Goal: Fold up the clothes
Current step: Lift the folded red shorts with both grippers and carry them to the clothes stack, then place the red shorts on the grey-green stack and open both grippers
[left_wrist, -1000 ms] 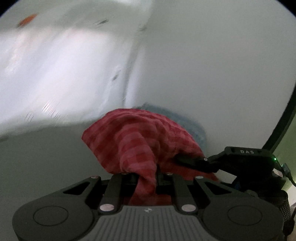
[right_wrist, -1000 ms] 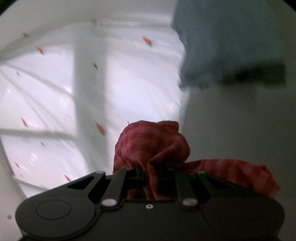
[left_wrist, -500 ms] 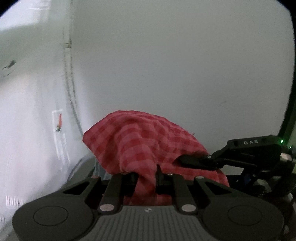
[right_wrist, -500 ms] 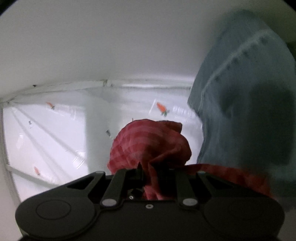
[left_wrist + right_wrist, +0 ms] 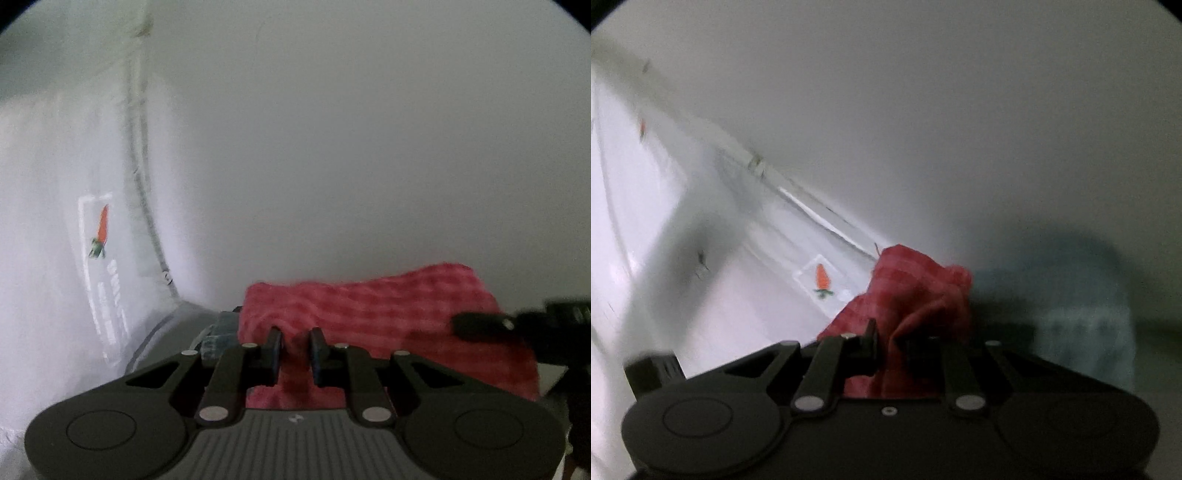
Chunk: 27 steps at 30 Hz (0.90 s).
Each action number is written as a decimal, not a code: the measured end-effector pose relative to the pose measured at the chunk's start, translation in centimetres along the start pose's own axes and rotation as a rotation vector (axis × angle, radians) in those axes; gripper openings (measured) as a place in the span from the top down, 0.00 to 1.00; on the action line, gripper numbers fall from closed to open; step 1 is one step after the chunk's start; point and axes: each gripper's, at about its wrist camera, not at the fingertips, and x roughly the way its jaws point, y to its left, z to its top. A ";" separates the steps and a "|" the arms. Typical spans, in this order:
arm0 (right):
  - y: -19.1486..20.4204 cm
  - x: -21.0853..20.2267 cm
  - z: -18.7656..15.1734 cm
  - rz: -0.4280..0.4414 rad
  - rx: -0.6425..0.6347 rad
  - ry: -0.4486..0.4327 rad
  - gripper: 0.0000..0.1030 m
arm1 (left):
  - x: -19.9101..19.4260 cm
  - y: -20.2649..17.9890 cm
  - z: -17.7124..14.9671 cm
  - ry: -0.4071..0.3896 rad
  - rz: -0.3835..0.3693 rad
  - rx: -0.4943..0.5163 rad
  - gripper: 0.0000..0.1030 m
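The left tool (image 5: 294, 347) gripped a fold of the red-and-pink checked cotton cloth (image 5: 369, 317) between its two black fingers (image 5: 274, 345), the fabric bunched in the narrow gap and spreading out to the right in a broad, blurred band. At the far end of that band, in the left wrist view, a black finger of the right tool (image 5: 480, 325) met the same cloth. The right tool (image 5: 890, 343) was likewise clamped on the checked cloth (image 5: 916, 295), which rose in a crumpled mound just ahead of its fingers (image 5: 870, 341). Both ends of the cloth were held off any surface, in front of a plain pale wall (image 5: 351, 147). Just beside the cloth, a grey-blue fabric garment (image 5: 1082, 306) showed blurred to the right in the right wrist view. To the left lay a white sheet printed with small orange carrots (image 5: 822, 278), its edge running along the wall.
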 end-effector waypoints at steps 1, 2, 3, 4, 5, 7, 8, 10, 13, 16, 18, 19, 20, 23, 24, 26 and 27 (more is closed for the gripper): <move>0.8 0.2 0.0 -0.040 -0.070 -0.002 0.86 | 0.4 0.6 -0.1 -0.001 0.001 -0.025 0.82; 1.5 0.4 0.1 -0.081 -0.141 -0.004 0.82 | 0.8 1.1 -0.2 -0.001 0.003 -0.049 0.82; 2.3 0.7 0.0 -0.138 -0.211 -0.009 0.80 | 1.1 1.4 -0.4 0.005 0.006 -0.055 0.82; 2.7 1.1 0.0 -0.190 -0.281 -0.015 0.75 | 1.4 1.5 -0.8 0.014 0.012 -0.050 0.82; 3.1 1.4 -0.1 -0.227 -0.328 -0.019 0.72 | 1.7 1.5 -1.2 0.024 0.020 -0.048 0.82; 3.6 1.7 -0.4 -0.284 -0.395 -0.031 0.70 | 2.0 1.7 -2.1 0.041 0.033 -0.058 0.82; 3.7 1.7 -0.6 -0.309 -0.413 -0.039 0.64 | 2.2 1.8 -2.5 0.049 0.037 -0.069 0.81; 3.8 2.0 -0.9 -0.367 -0.449 -0.054 0.55 | 3.9 3.2 -2.3 0.065 0.059 -0.101 0.81; 3.7 2.6 -1.2 -0.447 -0.488 -0.050 0.46 | 4.7 3.7 -2.9 0.094 0.102 -0.120 0.77; 3.4 2.2 -1.1 -0.480 -0.498 -0.040 0.32 | 4.2 4.0 -3.9 0.115 0.138 -0.129 0.73; 3.5 1.7 -1.0 -0.508 -0.511 -0.047 0.20 | 3.8 4.5 -4.2 0.108 0.155 -0.147 0.64; 3.6 1.5 -0.9 -0.517 -0.522 -0.053 0.18 | 3.2 4.5 -4.3 0.099 0.163 -0.157 0.62; 3.9 1.5 -0.8 -0.522 -0.534 -0.056 0.16 | 2.5 4.4 -4.5 0.090 0.172 -0.167 0.56; 4.5 0.8 -0.6 -0.525 -0.568 -0.053 0.11 | -0.7 3.8 -4.5 0.058 0.200 -0.192 0.41; 4.8 0.6 -0.6 -0.522 -0.578 -0.053 0.11 | -1.8 3.6 -4.6 0.046 0.209 -0.198 0.35; 5.6 0.0 -0.6 -0.502 -0.586 -0.062 0.08 | -4.8 2.7 -4.7 0.016 0.233 -0.203 0.28; 6.0 -0.5 -0.6 -0.486 -0.588 -0.066 0.07 | -6.4 2.1 -4.9 -0.002 0.248 -0.206 0.22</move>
